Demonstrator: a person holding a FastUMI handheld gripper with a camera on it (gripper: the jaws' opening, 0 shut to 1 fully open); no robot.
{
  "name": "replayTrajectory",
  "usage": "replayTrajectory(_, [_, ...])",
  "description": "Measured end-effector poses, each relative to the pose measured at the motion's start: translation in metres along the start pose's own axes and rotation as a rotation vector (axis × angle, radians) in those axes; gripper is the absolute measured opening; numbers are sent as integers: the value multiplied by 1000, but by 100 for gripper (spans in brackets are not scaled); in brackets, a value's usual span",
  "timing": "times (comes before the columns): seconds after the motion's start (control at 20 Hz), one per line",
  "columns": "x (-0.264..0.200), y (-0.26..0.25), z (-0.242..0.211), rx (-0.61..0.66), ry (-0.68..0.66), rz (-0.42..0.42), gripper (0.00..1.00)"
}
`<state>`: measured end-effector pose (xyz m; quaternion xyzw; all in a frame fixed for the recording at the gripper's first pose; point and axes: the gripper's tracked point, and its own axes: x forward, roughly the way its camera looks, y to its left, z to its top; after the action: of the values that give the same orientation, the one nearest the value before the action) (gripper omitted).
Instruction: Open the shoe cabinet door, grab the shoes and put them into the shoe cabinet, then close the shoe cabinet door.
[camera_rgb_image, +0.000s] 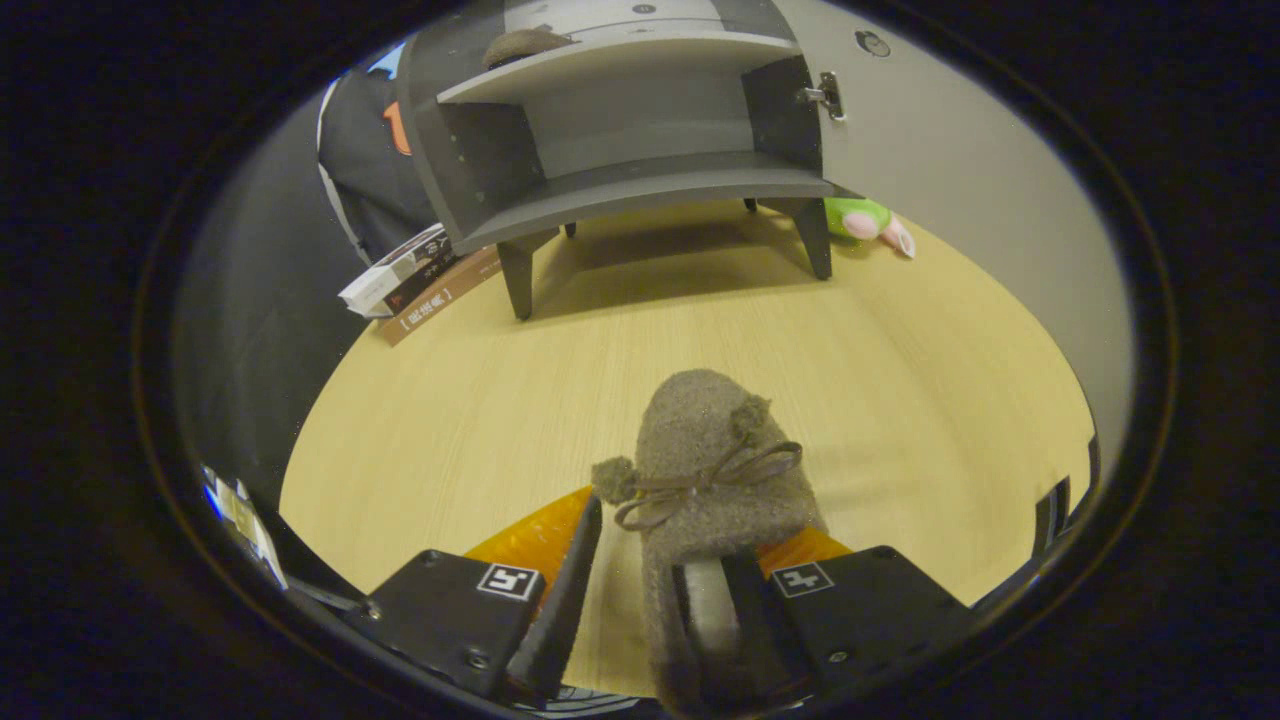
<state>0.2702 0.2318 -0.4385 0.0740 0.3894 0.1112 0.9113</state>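
Pale wood-grain counter (850, 400). Far side: grey shoe cabinet (640, 150) on short legs, door open; one shoe on its upper shelf (525, 45). Stacked books (415, 280) by its left leg, green plush toy (865, 220) by its right. Near side: fuzzy grey slipper (700, 460), fingers open around its heel.

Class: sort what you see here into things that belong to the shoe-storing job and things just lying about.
Job: slipper between the fingers of the gripper; second shoe on upper shelf; shoe cabinet; its open door.
Lying about: books; green plush toy.
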Motion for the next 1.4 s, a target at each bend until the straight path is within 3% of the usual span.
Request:
replayTrajectory(0.15, [9,-5,-2,7,21,0,57])
replayTrajectory(0.4, [9,3,0,-9,87,59,11])
replayTrajectory(0.8, [-51,14,74,-84,-17,100,7])
replayTrajectory(1.4, [-166,70,262,-162,-340,187,7])
